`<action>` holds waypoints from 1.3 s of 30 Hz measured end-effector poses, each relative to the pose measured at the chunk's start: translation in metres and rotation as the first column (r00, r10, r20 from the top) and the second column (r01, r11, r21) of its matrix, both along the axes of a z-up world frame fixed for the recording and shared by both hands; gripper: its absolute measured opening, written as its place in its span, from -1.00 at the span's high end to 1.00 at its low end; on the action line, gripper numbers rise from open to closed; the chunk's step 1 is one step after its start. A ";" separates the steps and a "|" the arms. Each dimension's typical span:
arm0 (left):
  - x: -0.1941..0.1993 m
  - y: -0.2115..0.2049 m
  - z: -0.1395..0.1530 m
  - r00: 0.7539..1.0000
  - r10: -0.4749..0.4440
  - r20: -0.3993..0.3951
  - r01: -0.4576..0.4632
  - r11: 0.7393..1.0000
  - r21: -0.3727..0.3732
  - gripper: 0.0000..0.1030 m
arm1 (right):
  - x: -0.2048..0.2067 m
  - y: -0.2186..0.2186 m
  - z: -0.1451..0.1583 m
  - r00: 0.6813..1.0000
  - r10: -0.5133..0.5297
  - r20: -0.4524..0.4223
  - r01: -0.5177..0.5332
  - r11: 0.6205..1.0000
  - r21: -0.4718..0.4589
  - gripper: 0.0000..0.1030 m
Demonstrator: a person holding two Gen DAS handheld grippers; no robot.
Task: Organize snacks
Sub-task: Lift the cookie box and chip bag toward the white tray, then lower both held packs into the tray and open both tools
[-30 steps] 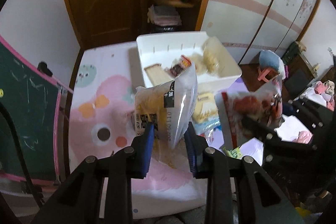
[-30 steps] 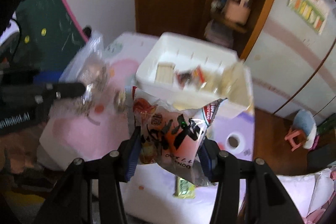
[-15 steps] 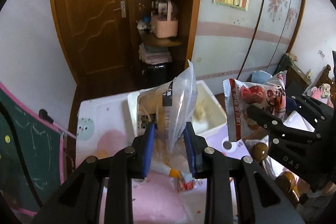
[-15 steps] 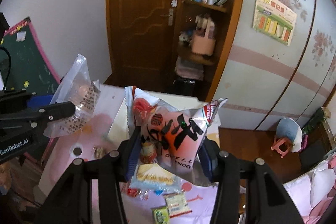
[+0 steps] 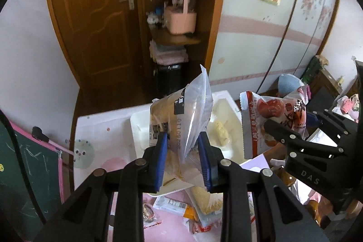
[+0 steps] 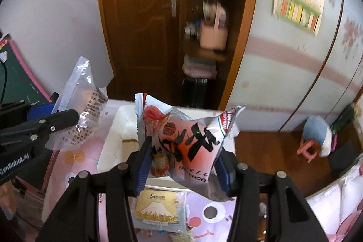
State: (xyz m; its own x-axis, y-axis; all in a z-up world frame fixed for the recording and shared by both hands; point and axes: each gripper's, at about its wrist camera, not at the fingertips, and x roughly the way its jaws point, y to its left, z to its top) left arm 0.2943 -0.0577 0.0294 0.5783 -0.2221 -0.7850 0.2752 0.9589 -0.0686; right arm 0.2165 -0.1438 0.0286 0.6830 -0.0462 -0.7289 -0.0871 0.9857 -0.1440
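My left gripper [image 5: 183, 159] is shut on a clear bread bag [image 5: 181, 115] and holds it in the air over the white bin [image 5: 138, 128]. That bag also shows in the right wrist view [image 6: 79, 103]. My right gripper [image 6: 183, 165] is shut on a red and white snack bag [image 6: 188, 135], held above the bin's [image 6: 109, 146] near edge. This bag shows in the left wrist view [image 5: 272, 119] at the right. The bin holds a yellowish pastry [image 5: 221, 132] and a tan cake slice [image 6: 129, 144].
Loose snack packets [image 5: 172, 205] lie on the pink cartoon tablecloth [image 5: 95, 151] below the grippers, among them a gold packet with a mountain picture [image 6: 156, 208]. A green chalkboard [image 5: 25, 174] stands at the left. A wooden door and shelves are behind the table.
Both grippers have lifted their bags and then tipped down and forward. The bin has come back into view under the bags.
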 end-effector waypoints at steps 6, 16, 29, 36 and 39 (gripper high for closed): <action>0.050 -0.007 -0.049 0.993 0.038 -0.113 -0.036 0.999 0.017 0.51 | 0.053 -0.016 -0.043 0.989 -0.025 -0.143 0.032 0.998 0.045 -0.01; 0.081 -0.020 -0.085 0.993 0.101 -0.064 -0.085 0.973 0.216 -0.51 | 0.098 -0.022 -0.096 0.951 0.007 -0.310 0.023 0.995 0.095 -0.37; 0.048 0.007 -0.075 0.983 0.161 -0.086 -0.141 0.970 0.200 -0.55 | 0.083 -0.041 -0.086 0.954 0.002 -0.301 0.035 0.992 0.119 -0.40; 0.009 0.030 -0.053 0.988 0.138 -0.071 -0.127 0.982 0.140 -0.55 | 0.040 -0.034 -0.058 0.971 -0.016 -0.237 0.042 0.994 0.104 -0.40; -0.013 0.043 -0.040 0.992 0.119 -0.052 -0.112 0.987 0.116 -0.56 | 0.014 -0.029 -0.042 0.978 -0.034 -0.205 0.055 0.993 0.099 -0.40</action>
State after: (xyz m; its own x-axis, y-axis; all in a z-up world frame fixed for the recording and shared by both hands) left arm 0.2812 -0.0152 -0.0110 0.5476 -0.0642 -0.8343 0.1606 0.9866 0.0294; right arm 0.2304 -0.1725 -0.0136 0.5194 0.0101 -0.8545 -0.0595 0.9979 -0.0243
